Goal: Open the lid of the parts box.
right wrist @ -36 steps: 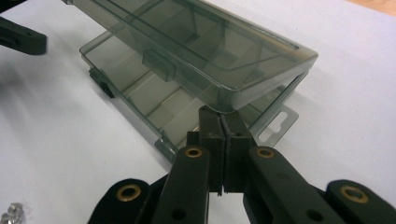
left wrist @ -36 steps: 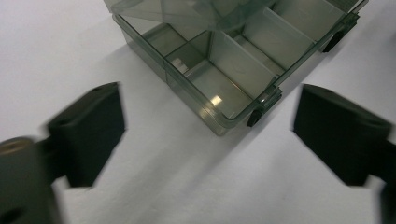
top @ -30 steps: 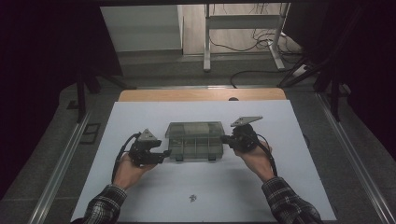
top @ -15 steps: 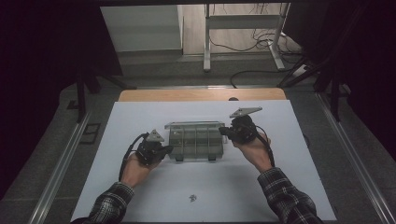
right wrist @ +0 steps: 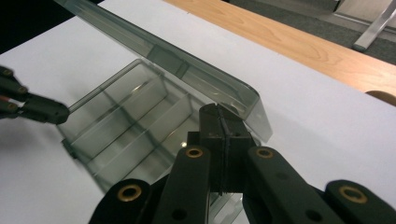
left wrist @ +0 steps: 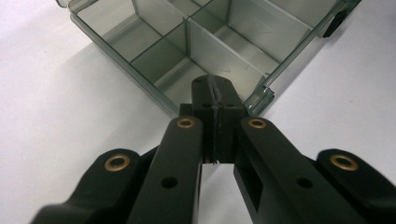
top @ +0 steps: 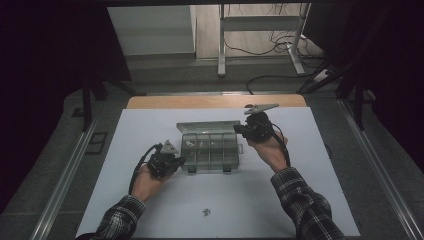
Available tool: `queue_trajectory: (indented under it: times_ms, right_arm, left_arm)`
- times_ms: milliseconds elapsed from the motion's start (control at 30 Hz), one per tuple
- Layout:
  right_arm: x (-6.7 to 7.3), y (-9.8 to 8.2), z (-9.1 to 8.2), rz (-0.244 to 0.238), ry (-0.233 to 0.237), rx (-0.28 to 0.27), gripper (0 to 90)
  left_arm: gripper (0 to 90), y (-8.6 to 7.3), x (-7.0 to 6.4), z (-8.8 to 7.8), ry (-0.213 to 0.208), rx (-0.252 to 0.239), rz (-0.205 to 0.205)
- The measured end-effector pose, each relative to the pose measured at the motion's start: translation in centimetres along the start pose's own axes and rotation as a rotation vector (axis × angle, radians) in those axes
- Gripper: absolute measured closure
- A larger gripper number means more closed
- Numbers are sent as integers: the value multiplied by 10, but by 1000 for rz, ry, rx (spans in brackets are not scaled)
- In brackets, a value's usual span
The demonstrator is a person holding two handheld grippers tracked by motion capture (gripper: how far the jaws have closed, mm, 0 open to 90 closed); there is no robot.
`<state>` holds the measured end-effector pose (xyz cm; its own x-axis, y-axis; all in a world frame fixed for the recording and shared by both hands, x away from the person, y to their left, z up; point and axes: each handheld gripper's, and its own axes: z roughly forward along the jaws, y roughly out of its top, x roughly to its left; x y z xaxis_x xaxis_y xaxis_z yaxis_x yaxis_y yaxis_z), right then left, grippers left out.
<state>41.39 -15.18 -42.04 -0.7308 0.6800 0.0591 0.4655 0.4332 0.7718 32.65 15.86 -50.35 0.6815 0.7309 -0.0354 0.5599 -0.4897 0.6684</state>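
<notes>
Clear-plastic compartment box [top: 210, 147], lid [right wrist: 163, 60] raised, holds small bits; left claw [left wrist: 215, 100] and right claw [right wrist: 223, 122] closed, pressing its corners.

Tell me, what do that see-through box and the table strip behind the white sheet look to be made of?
The compartment box looks like smoky, glossy clear plastic: you see through its walls and dividers, and the edges catch light. The far table edge looks like pale matte wood or wood-look laminate, judging by its grain.

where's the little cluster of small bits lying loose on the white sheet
In the high view the small loose bits lie on the white sheet near its front edge, in front of the clear compartment box, between the person's two forearms.
</notes>
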Motion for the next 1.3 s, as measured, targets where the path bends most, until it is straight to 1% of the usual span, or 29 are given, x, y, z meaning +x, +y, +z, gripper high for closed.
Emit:
queue_trajectory:
  times_ms: [100,200,233,333,367,400,433,467,567,633,733,800,1033,1133,1300]
  right_arm:
    - [-3,3,3,3,-3,-3,885]
    - [-9,6,10,7,-12,2,884]
    - [-9,6,10,7,-12,2,884]
    - [-15,9,17,16,-19,3,885]
    - [-15,9,17,16,-19,3,885]
    - [-19,11,21,16,-25,7,885]
    - [-19,11,21,16,-25,7,885]
    - [-23,12,24,25,-30,5,885]
    - [-26,14,26,36,-31,2,885]
    - [-29,17,29,37,-42,6,885]
    - [-34,19,35,55,-46,12,885]
    - [-34,20,36,56,-47,11,884]
    - [-39,21,47,70,-56,22,884]
    - [-43,20,52,83,-60,24,884]
    - [-46,19,56,97,-61,21,884]
  left_arm:
    - [895,0,0,0,3,0,2]
    - [895,0,-1,0,8,3,7]
    - [895,0,-1,0,8,3,7]
    - [895,0,0,0,1,0,2]
    - [895,0,0,0,0,-1,1]
    - [895,0,0,0,1,0,2]
    - [895,0,0,0,1,0,2]
    - [895,0,0,0,1,1,3]
    - [895,0,0,0,0,0,2]
    - [896,0,0,0,-1,-1,1]
    - [896,0,0,0,0,-1,2]
    - [895,0,0,0,0,1,4]
    - [896,0,0,0,1,3,6]
    - [896,0,0,1,3,5,8]
    - [895,0,-1,1,6,5,10]
